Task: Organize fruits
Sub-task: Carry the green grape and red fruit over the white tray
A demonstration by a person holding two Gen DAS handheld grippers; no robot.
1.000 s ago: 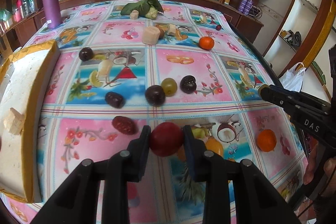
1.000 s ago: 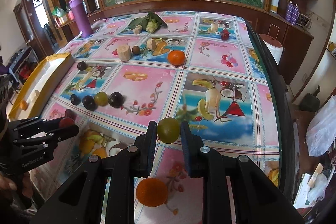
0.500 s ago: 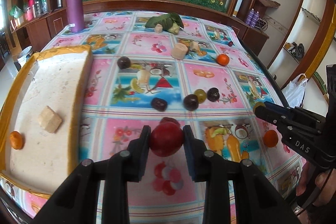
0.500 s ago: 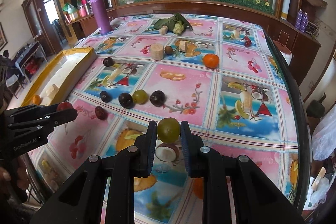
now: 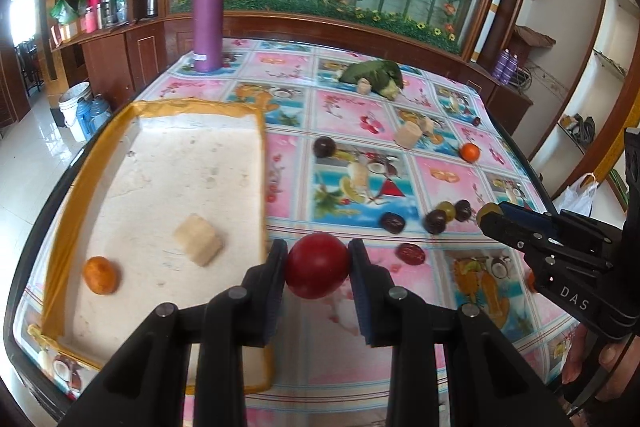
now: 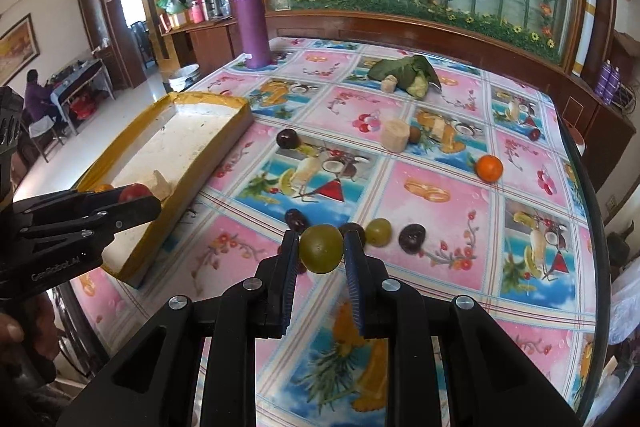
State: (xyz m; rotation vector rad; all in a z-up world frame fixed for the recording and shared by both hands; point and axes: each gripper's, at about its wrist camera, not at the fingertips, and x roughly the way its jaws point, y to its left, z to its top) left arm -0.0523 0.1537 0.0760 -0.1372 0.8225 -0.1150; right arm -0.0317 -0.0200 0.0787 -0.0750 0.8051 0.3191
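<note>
My left gripper is shut on a red round fruit, held above the table just right of the yellow-rimmed tray. The tray holds a small orange and a pale chunk. My right gripper is shut on a green grape-like fruit above the table's front middle. Dark plums, a green grape, a red date and an orange lie loose on the fruit-print tablecloth.
A purple bottle stands at the far left of the table. A green leafy bundle and pale fruit chunks lie further back. The table's right edge drops to the floor. Wooden cabinets stand behind.
Both grippers have swung left toward the tray with their fruits still held. The tray now fills more of the left wrist view.
</note>
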